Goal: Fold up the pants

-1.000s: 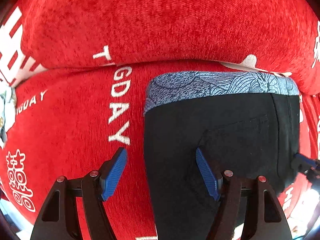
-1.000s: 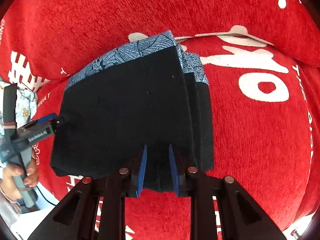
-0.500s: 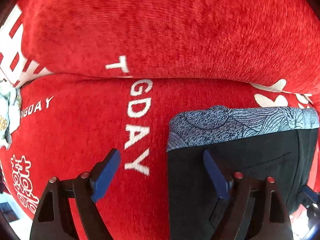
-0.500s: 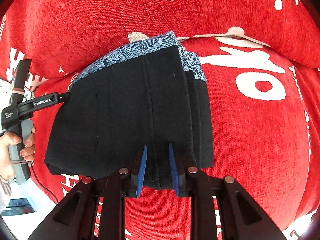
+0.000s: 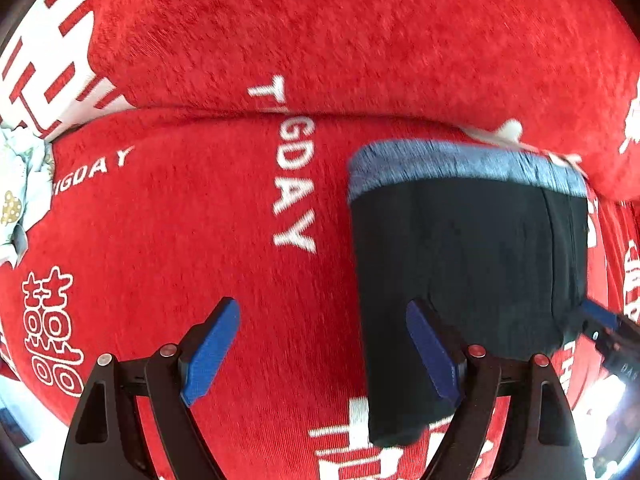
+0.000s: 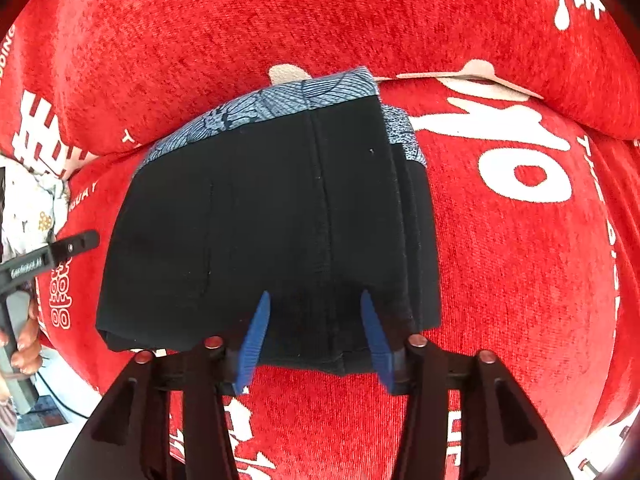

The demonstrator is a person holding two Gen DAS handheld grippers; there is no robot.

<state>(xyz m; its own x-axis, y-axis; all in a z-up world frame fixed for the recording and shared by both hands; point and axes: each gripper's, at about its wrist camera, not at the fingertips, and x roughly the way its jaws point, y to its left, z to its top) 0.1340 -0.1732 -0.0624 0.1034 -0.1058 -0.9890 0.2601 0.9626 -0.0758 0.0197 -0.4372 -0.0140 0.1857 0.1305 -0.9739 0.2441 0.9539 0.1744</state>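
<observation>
The pants (image 6: 272, 224) are lying folded into a compact block on the red cushion (image 6: 520, 280), just in front of the backrest (image 6: 280, 20), probably because this soft seat is serving as the folding surface. The right gripper (image 6: 314, 340) is hovering over the near edge of the block; its jaws have just been opening, and the blue pads are standing apart from the cloth, which looks to me like a release after the last fold. The left gripper (image 5: 322, 354) is standing wide open with nothing between its jaws, mostly over bare cushion beside the left edge of the pants. The pants are of black, matte, rather thick cloth, with a blue-grey patterned waistband (image 6: 280, 98) towards the backrest. The cushion is of fuzzy velvet-like fabric with white printed letters.
</observation>
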